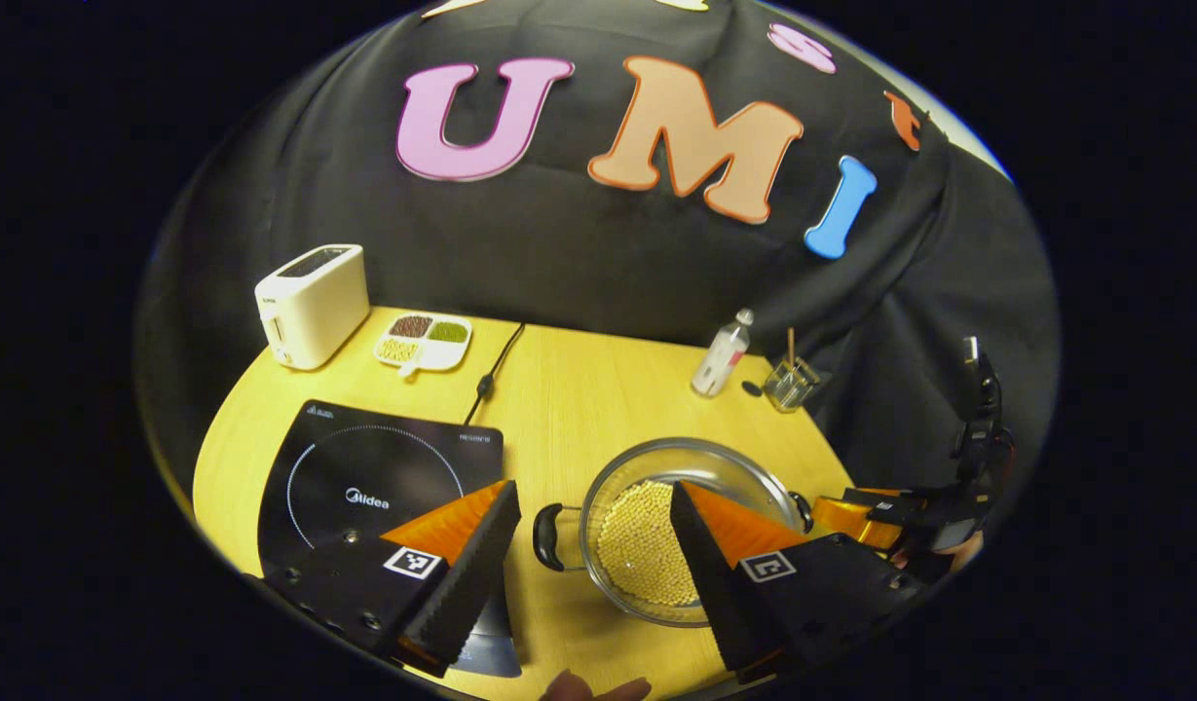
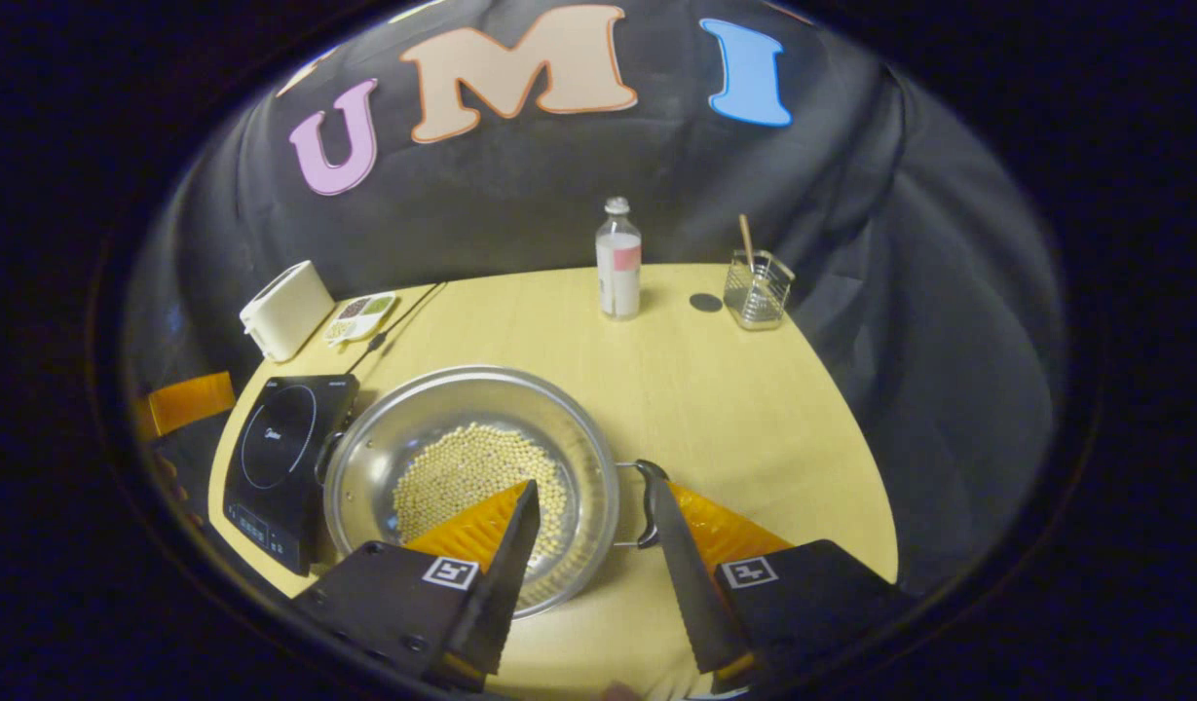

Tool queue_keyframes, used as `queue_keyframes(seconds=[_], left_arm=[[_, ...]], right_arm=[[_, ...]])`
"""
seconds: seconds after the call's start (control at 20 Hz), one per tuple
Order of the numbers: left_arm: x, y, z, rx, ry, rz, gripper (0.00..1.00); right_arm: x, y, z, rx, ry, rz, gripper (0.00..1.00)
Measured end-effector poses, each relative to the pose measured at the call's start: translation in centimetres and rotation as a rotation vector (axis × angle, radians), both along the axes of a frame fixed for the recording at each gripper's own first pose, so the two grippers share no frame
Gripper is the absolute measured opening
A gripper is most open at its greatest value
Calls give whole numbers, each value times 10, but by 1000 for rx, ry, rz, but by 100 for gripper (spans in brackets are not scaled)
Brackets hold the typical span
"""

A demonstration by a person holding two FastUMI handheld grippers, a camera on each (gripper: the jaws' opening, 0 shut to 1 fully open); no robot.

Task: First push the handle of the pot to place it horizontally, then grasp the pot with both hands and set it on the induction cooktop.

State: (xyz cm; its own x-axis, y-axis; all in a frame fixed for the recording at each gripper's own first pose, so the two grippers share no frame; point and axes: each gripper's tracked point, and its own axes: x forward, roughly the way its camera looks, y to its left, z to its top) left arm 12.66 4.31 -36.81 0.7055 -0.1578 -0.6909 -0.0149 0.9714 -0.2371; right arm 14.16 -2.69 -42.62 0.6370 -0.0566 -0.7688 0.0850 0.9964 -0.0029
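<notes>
A steel pot [image 1: 700, 458] holding pale beans stands on the wooden table just right of the black induction cooktop [image 1: 364, 477]. In the left gripper view my left gripper [image 1: 593, 487] is open, and the pot's black left handle [image 1: 549, 535] lies between its fingers. The other gripper [image 1: 885, 516] shows beyond the pot's right handle [image 1: 803, 511]. In the right gripper view my right gripper [image 2: 593, 482] is open astride the pot's [image 2: 462, 419] right rim, with the black right handle [image 2: 647, 501] close to its right finger. The cooktop [image 2: 277, 458] sits left of the pot.
At the back left stand a white toaster [image 1: 311, 304] and a divided dish [image 1: 425, 341] of grains; a black cable [image 1: 491, 375] runs to the cooktop. A plastic bottle [image 2: 617, 258] and a glass holder [image 2: 757, 290] with a stick stand at the back.
</notes>
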Motion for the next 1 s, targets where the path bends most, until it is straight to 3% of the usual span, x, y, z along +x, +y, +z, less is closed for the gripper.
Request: queue_keyframes(seconds=[0.05, 0.1, 0.5, 0.75, 1.0], left_arm=[[3, -3, -12, 20, 20, -2, 100], [3, -7, -21, 24, 42, -8, 95], [0, 2, -103, 93, 234, 17, 95], [-1, 4, -134, 62, 300, 41, 92], [-17, -14, -160, -28, 397, 58, 85]], right_arm=[[3, -6, -5, 6, 6, -8, 73], [5, -14, -11, 4, 14, -13, 73], [11, -24, -58, -9, 130, 17, 73], [12, -20, -77, -21, 171, 46, 76], [8, -18, -94, 9, 202, 40, 67]])
